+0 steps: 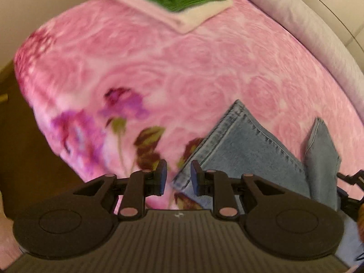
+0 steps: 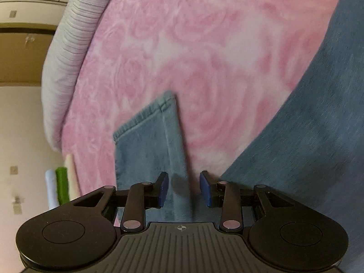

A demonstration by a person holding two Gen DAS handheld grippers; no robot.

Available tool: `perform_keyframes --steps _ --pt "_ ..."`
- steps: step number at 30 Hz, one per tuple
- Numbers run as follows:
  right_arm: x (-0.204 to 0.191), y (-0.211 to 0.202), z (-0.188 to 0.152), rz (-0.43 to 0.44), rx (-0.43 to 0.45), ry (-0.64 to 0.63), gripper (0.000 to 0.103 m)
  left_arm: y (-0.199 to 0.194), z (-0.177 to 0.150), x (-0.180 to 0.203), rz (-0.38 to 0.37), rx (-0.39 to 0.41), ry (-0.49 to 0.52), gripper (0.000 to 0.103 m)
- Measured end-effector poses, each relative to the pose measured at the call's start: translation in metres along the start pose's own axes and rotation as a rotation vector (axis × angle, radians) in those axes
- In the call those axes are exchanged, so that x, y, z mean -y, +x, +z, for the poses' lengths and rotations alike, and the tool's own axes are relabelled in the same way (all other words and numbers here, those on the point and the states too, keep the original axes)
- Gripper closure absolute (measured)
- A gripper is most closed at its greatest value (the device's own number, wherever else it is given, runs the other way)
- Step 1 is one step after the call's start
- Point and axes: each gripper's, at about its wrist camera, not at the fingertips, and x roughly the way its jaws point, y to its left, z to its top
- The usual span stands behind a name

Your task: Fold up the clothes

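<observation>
Both claws tilt downward over pale blue denim jeans on a pink rose-patterned blanket: left gripper and right gripper part-open, gripping nothing.

No words, brand names or numbers can be read in either view. The only sign is a small round crosshair mark, a circle cut into quarters, printed at the near middle of each tool's ribbed grey body: on the left gripper it stands just behind the two fingers, pale and blurred, and on the right gripper the same mark shows a little sharper. The small plates on the far wall in the right wrist view are too blurred to read.
</observation>
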Motion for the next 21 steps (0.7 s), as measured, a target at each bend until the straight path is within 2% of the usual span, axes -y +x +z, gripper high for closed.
perform_keyframes --steps 1,3,5,8,9,11,12,13,16,18,21 --pt "-0.014 -0.002 -0.006 -0.005 0.024 -0.081 0.101 -0.003 0.000 -0.004 0.002 0.003 -0.005 0.084" --pt "-0.054 -0.012 -0.027 0.024 0.094 -0.310 0.102 -0.010 0.002 -0.012 0.008 0.011 -0.012 0.084" --pt "-0.096 -0.021 -0.056 0.097 0.115 -0.535 0.102 -0.018 0.003 -0.020 0.013 0.022 -0.028 0.084" --pt "-0.142 -0.019 -0.109 0.204 0.027 -0.790 0.102 -0.029 0.006 -0.032 0.024 0.034 -0.048 0.085" --pt "-0.154 -0.015 -0.130 0.229 -0.040 -0.866 0.101 -0.032 0.006 -0.035 0.025 0.034 -0.054 0.085" --pt "-0.168 -0.003 -0.170 0.202 -0.168 -0.977 0.100 -0.036 0.007 -0.041 0.021 0.032 -0.068 0.086" --pt "-0.170 0.002 -0.186 0.173 -0.210 -1.015 0.094 -0.036 0.007 -0.042 0.014 0.029 -0.075 0.086" --pt "-0.165 0.002 -0.195 0.141 -0.224 -1.027 0.083 -0.036 0.007 -0.043 -0.002 0.024 -0.087 0.086" --pt "-0.144 -0.003 -0.209 0.044 -0.240 -1.010 0.074 -0.033 0.004 -0.038 -0.087 0.002 -0.128 0.086" --pt "-0.118 -0.012 -0.190 -0.027 -0.240 -0.848 0.073 -0.028 0.000 -0.033 -0.152 -0.018 -0.159 0.085" --pt "-0.066 -0.031 -0.151 -0.127 -0.202 -0.499 0.073 -0.015 -0.008 -0.023 -0.243 -0.060 -0.237 0.085"
